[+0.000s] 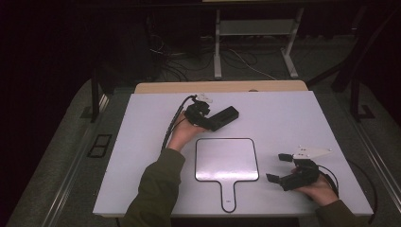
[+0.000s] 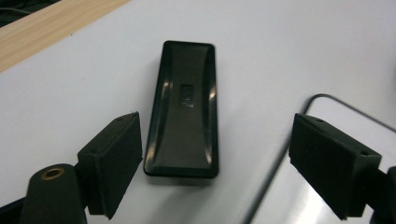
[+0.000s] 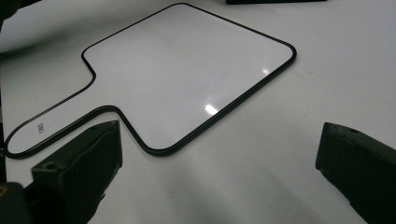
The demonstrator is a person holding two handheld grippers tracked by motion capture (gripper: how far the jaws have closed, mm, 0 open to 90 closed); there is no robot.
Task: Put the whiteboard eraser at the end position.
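Paddle-shaped whiteboard [image 1: 227, 161] lies between both spread-jawed, empty grippers; left gripper [image 2: 215, 154], drawing near, could knock the black eraser [image 2: 184, 109] sideways

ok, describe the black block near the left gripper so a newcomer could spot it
On the white tabletop, look beyond the paddle-shaped whiteboard, toward the far wooden edge. The black eraser lies flat there, just ahead of the left gripper. It's the only solid dark oblong; the board is white with a thin black rim.

The left gripper [image 1: 222, 116] reaches far forward, jaws apart. The right gripper [image 1: 279, 168] sits nearer the person, jaws spread wide.
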